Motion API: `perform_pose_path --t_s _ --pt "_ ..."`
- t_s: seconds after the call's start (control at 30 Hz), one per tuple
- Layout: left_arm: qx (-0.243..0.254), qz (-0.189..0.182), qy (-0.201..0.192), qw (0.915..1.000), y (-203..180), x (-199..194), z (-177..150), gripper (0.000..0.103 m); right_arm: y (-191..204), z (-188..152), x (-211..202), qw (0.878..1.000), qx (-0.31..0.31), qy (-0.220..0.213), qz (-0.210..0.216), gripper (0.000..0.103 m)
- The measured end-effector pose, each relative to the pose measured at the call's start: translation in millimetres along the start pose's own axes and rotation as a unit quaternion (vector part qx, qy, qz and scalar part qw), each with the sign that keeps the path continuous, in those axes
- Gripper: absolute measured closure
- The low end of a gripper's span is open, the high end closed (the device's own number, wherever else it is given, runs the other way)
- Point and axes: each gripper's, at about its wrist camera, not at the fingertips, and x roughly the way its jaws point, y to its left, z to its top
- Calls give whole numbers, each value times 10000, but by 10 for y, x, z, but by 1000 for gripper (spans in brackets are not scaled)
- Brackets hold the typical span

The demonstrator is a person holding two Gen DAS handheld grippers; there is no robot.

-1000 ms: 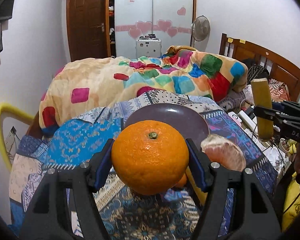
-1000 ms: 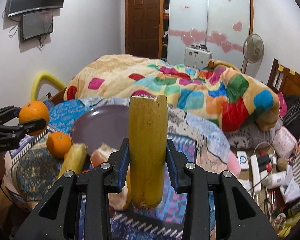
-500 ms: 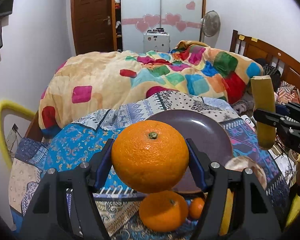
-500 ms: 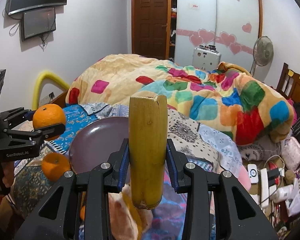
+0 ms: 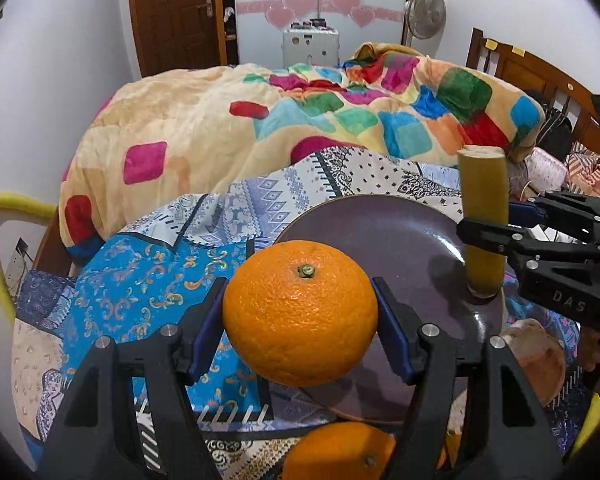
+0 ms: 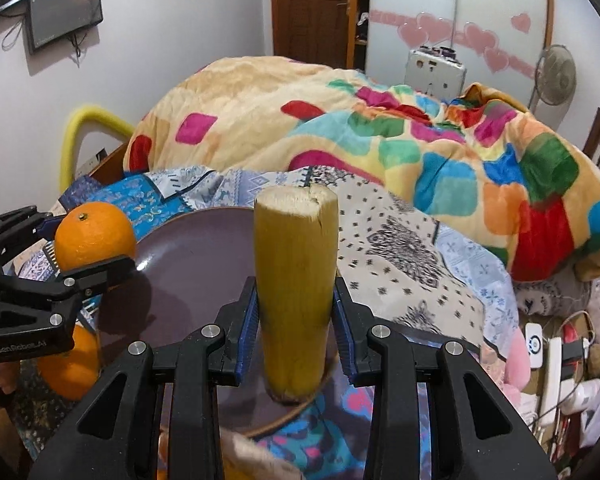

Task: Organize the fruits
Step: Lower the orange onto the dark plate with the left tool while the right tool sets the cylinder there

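My left gripper [image 5: 300,320] is shut on a large orange [image 5: 300,312] and holds it over the near left rim of a purple plate [image 5: 400,240]. My right gripper [image 6: 295,320] is shut on an upright yellow sugarcane piece [image 6: 295,280], its lower end over the plate's right part [image 6: 179,272]. The cane also shows in the left wrist view [image 5: 483,220], and the held orange in the right wrist view [image 6: 93,236]. A second orange [image 5: 340,452] lies in front of the plate.
The plate rests on a patterned blue cloth [image 5: 139,292] on the bed. A peeled pomelo piece [image 5: 536,356] lies right of the plate. A colourful quilt [image 5: 300,120] is heaped behind. A cluttered bedside [image 6: 560,360] with chargers is at the right.
Both grippers have moved forward over the plate with their fruit. The plate now looks larger and closer, and the loose orange and pomelo piece have slid toward the bottom of view.
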Motion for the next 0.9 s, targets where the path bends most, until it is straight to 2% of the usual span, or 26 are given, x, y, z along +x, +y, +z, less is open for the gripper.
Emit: perform_pose_path --t_s 0.2,0.37,0.5,0.7,0.9 --pt "-43 -164 336 9993 33 215 72 35 96 85 135 9997 -173 182 -44 72" --pt "48 -148 477 9987 0 325 84 34 110 111 260 9990 -197 393 2 72" --pt "19 -274 607 9978 14 358 87 34 120 122 323 9979 -262 588 86 71" --pt "89 -291 682 9972 -13 388 100 33 152 91 375 9961 -341 796 136 71" --pt "36 -292 549 9981 -9 306 123 27 123 114 246 9977 -281 610 98 69"
